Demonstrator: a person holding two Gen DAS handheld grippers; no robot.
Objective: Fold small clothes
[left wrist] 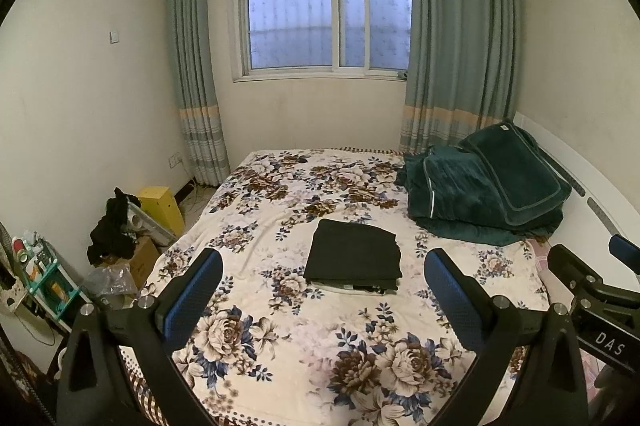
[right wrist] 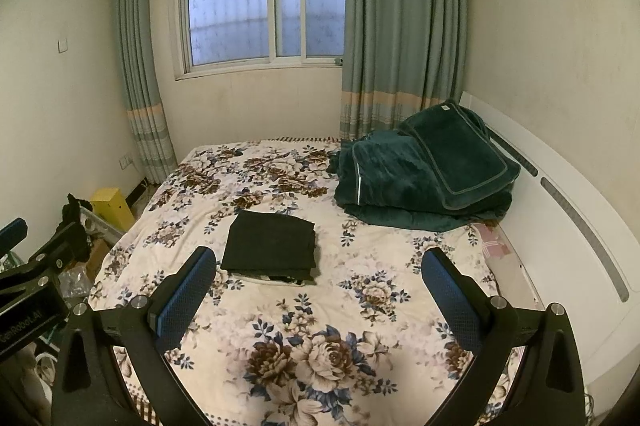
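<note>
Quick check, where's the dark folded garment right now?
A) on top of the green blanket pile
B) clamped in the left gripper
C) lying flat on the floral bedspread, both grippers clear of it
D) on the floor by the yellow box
C: the dark folded garment lies flat on the floral bedspread, with the left gripper and right gripper both open and apart from it.

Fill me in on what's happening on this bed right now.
A person holds two sets of tongs over a floral bedspread. Both the left tongs and the right tongs are open, empty and apart from the cloth. A dark garment lies folded into a neat rectangle mid-bed, on top of some other folded cloth. A heaped green blanket sits by the headboard.
</note>
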